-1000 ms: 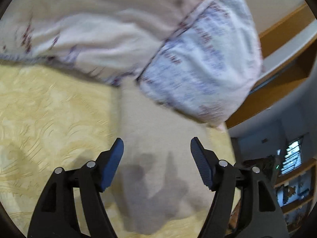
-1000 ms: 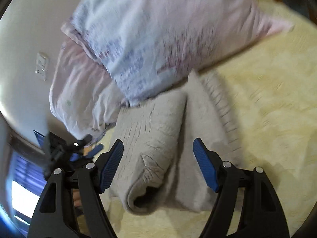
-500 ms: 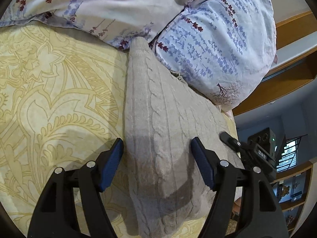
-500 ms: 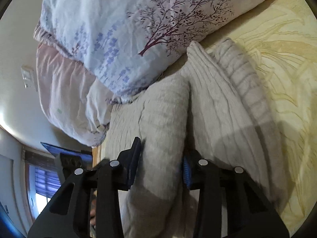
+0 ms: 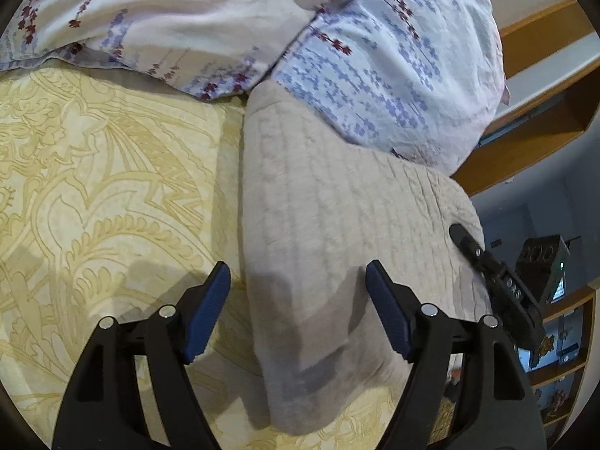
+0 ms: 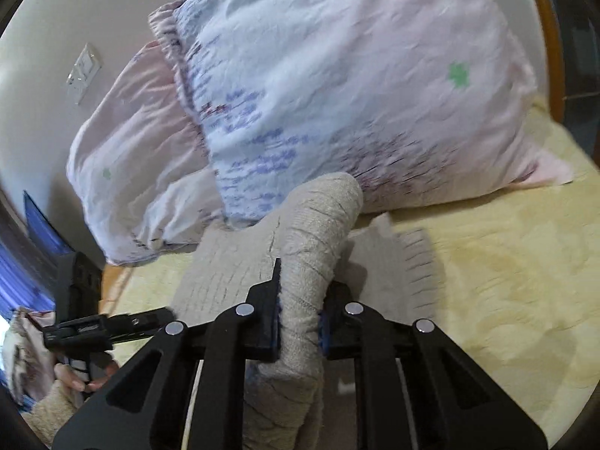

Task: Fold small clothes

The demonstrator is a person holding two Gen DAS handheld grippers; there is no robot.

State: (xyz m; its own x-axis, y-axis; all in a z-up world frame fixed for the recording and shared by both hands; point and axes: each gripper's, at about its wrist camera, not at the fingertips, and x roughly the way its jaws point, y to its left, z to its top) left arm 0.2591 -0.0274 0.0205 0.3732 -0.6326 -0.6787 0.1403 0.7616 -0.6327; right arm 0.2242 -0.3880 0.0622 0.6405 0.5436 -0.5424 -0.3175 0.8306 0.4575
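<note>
the right tool (image 6: 299,332) is closing on a roll of the beige knit sweater (image 6: 315,240), likely to fold it; the left tool (image 5: 298,311) is opening wide, its pads not touching the sweater's edge at six o'clock.

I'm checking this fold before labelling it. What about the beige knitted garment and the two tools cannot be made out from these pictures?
- Right wrist view: the right tool is closing on a raised fold of the beige cable-knit garment; its blue pads are mostly hidden by fabric.
- Right wrist view: motion blur smears the floral pillow print.
- Left wrist view: the garment's far end is hidden under the pillow; the open left tool covers its near edge.
</note>
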